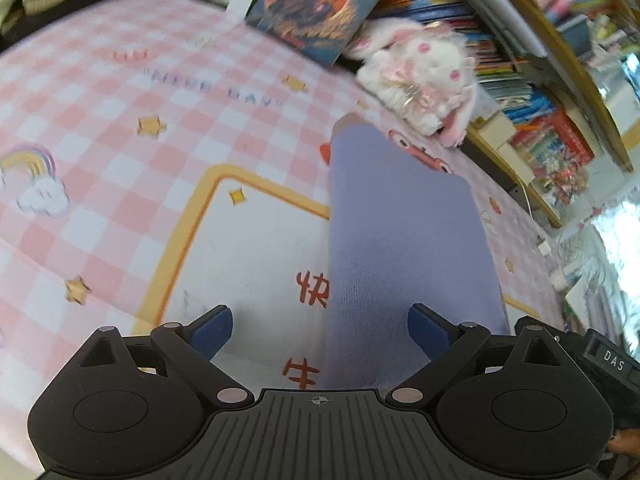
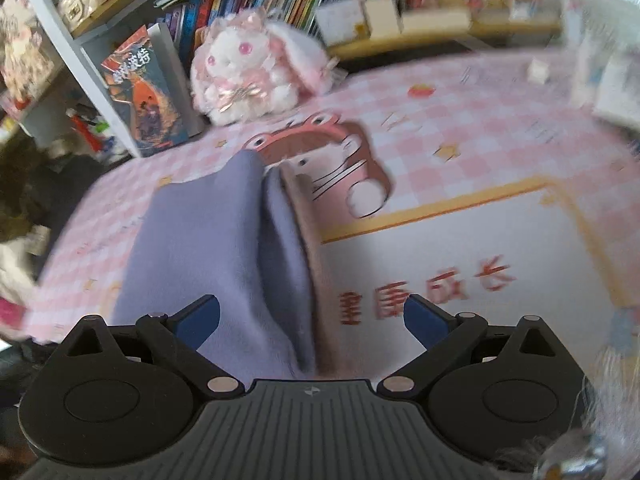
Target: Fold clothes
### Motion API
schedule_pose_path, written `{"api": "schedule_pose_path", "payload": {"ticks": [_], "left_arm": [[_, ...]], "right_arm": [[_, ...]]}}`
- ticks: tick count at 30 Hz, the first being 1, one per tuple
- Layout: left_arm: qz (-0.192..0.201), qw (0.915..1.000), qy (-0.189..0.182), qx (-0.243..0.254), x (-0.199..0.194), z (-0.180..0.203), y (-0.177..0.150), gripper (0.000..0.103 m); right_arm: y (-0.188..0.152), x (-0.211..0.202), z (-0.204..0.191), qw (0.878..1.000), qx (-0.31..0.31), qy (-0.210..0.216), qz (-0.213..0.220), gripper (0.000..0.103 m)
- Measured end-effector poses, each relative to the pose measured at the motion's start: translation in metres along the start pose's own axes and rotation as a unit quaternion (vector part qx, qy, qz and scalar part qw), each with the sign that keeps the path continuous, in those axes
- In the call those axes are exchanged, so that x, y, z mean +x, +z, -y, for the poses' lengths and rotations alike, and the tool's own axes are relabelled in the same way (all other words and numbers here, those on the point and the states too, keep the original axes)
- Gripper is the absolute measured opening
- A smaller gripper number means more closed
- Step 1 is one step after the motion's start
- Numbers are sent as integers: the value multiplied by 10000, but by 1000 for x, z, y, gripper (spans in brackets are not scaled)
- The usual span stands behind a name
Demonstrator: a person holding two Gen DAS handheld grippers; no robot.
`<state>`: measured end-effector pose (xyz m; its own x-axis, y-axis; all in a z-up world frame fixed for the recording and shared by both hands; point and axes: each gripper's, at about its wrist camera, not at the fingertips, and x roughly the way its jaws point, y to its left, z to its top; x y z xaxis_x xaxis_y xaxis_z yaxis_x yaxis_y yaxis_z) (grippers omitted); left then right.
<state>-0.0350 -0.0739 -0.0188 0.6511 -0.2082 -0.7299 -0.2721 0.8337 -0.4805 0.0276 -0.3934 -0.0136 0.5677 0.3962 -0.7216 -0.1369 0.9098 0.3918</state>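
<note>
Left wrist view: the left gripper (image 1: 320, 330) was seen with its 2 blue pads spread wide and nothing pinched between them. The lavender garment (image 1: 400, 248) was recorded as a long, narrow strip lying on the pink checked mat (image 1: 120, 128), running away from the gripper toward the plush rabbit (image 1: 424, 76) and the bookshelf (image 1: 532, 92) behind it. Its near end lay between the pads without visibly touching either.

Right wrist view: the right gripper (image 2: 312, 322) was likewise seen released, pads apart, nothing held. The garment (image 2: 208, 248) was observed doubled, with 2 lobes separated by a crease and a brownish inner edge exposed along the right side. A pink printed item (image 2: 340, 160) lay just beyond it on the mat (image 2: 480, 140).

Stage was judged ambiguous: a strip so narrow fits a fold just laid down or one awaiting another fold.

Risks noted:
1. The raised right lobe could spring open, because the soft knit was not pressed flat.
2. A closing pad could catch only 1 layer, so the layers would slide apart.
3. Motion blur at the right edge suggested quick movement; the cloth could be dragged askew.
</note>
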Motion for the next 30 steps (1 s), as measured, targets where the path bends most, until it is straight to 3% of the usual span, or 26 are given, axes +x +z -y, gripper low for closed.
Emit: {"api": "schedule_pose_path", "payload": {"ticks": [4, 10, 13, 15, 18, 21, 23, 25, 27, 30], "left_arm": [[-47, 9994, -94, -341, 8, -5, 3, 96], [-147, 9966, -338, -733, 21, -6, 6, 92], [-295, 9947, -553, -821, 30, -2, 8, 79], [-402, 9921, -713, -955, 36, -1, 9, 64], [-409, 9893, -778, -1167, 41, -2, 9, 60], [-312, 9939, -601, -867, 38, 10, 9, 48], [-122, 9988, -380, -300, 33, 31, 11, 44], [53, 9996, -210, 188, 28, 48, 13, 44], [165, 9985, -105, 511, 25, 59, 15, 44], [-100, 9996, -142, 211, 32, 49, 18, 47]], "right_arm": [[10, 23, 16, 9959, 458, 543, -567, 97], [20, 40, 21, 9909, 472, 965, -814, 84], [23, 47, 17, 9885, 297, 1150, -942, 65], [25, 51, 14, 9867, 165, 1249, -1024, 61], [28, 54, 15, 9851, 51, 1329, -1093, 54], [30, 53, 10, 9855, -214, 1319, -1049, 40], [28, 41, -8, 9866, -949, 1113, -716, 31], [22, 27, -30, 9784, -1826, 930, -263, 29], [18, 16, -43, 9682, -2325, 918, 48, 29], [22, 23, -33, 9730, -2090, 963, -164, 29]]}}
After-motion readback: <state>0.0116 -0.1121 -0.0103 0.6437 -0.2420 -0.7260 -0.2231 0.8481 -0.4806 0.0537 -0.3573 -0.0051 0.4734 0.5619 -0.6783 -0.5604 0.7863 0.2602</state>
